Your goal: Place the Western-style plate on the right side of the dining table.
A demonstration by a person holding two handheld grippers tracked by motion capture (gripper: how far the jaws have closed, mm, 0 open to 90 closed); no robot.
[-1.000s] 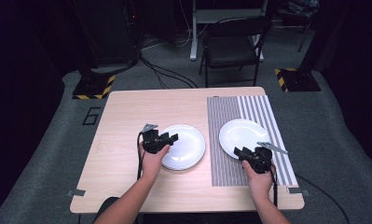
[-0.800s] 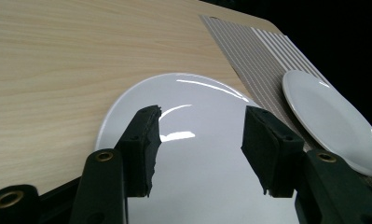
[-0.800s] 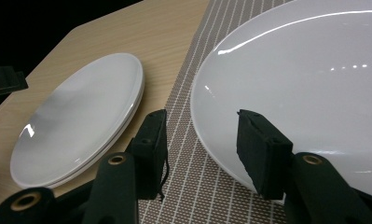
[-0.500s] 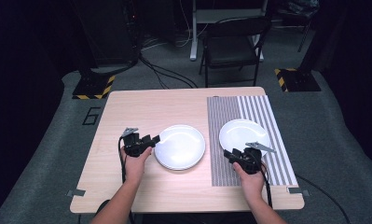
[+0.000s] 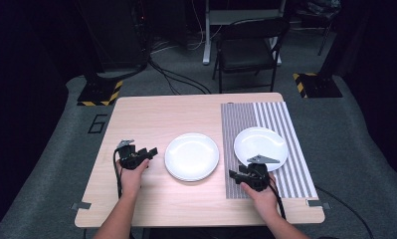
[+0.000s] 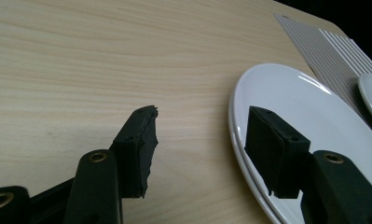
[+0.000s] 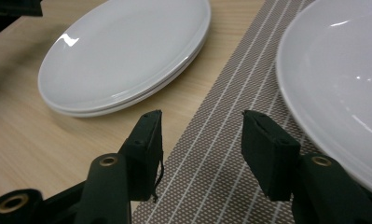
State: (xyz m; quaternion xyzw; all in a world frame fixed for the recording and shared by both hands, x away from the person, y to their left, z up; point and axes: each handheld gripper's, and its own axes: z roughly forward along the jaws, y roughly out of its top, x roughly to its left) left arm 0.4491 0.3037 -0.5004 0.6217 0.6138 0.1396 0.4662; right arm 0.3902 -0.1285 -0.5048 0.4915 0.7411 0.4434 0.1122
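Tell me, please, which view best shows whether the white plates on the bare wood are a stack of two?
The right gripper view: the stacked plates show two rims, one above the other, along their near edge. The left gripper view catches a doubled rim partly behind a jaw. From the high view they read as one white disc.

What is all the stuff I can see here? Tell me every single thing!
Round white plates: two, stacked on the bare wood at the table's middle.
Round white plate: one, on the striped mat.
Grey-and-white striped placemat: one, on the table's right part.
Light wooden table: one, centre of the room.
Black folding chair: one, beyond the table.
Yellow-and-black striped stand bases: two, on the grey floor at far left and far right.
Left gripper: black, open, beside the stacked plates.
Right gripper: black, open, over the mat's near edge.
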